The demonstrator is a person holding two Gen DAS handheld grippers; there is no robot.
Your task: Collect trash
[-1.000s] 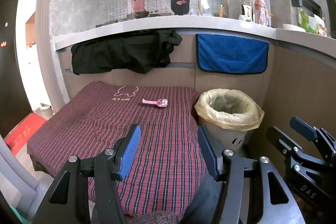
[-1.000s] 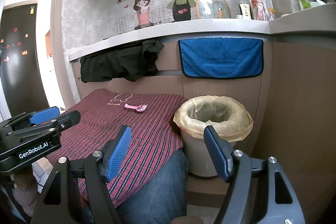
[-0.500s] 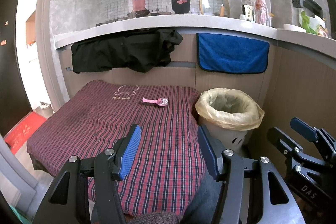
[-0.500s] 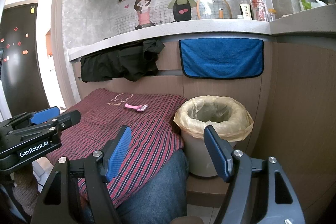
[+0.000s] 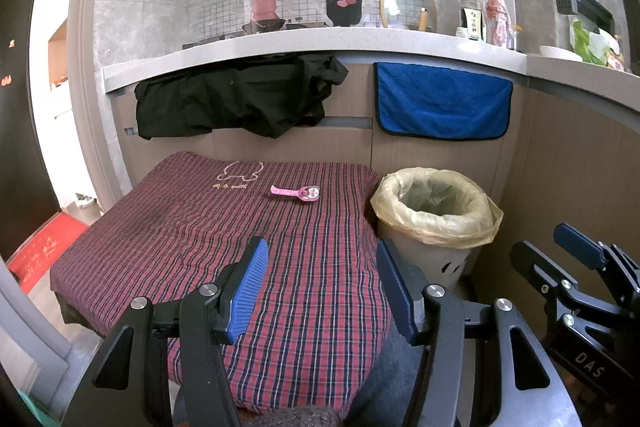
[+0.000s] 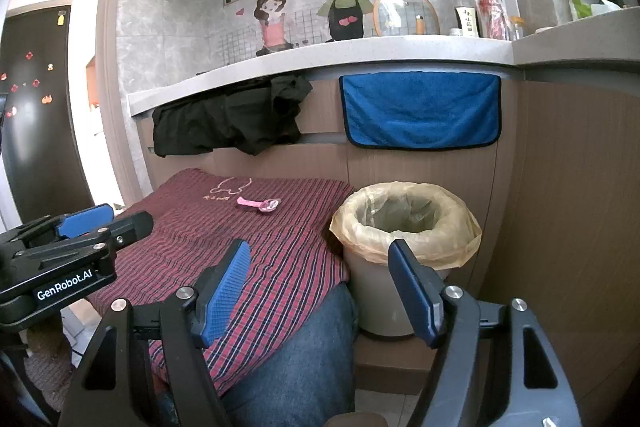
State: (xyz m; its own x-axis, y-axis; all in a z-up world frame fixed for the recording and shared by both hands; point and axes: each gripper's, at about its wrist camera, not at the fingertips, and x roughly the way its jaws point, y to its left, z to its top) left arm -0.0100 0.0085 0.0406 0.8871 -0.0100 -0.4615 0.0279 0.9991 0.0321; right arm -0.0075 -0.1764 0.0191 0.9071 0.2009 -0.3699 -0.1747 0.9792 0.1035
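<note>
A small pink wrapper-like item [image 5: 295,193] lies on the red plaid cloth [image 5: 200,227] toward its far side; it also shows in the right wrist view [image 6: 259,204]. A grey trash bin with a yellowish liner [image 5: 436,211] stands right of the cloth, also in the right wrist view [image 6: 406,223]. My left gripper [image 5: 320,267] is open and empty above the cloth's near part, well short of the pink item. My right gripper [image 6: 320,267] is open and empty, near the bin's left front.
A black garment [image 5: 236,99] and a blue towel [image 5: 440,103] hang from the counter edge [image 5: 320,43] behind. Wooden panels wall in the right side. Bottles [image 5: 496,15] stand on the counter. A person's jeans-clad leg [image 6: 304,355] is below the right gripper.
</note>
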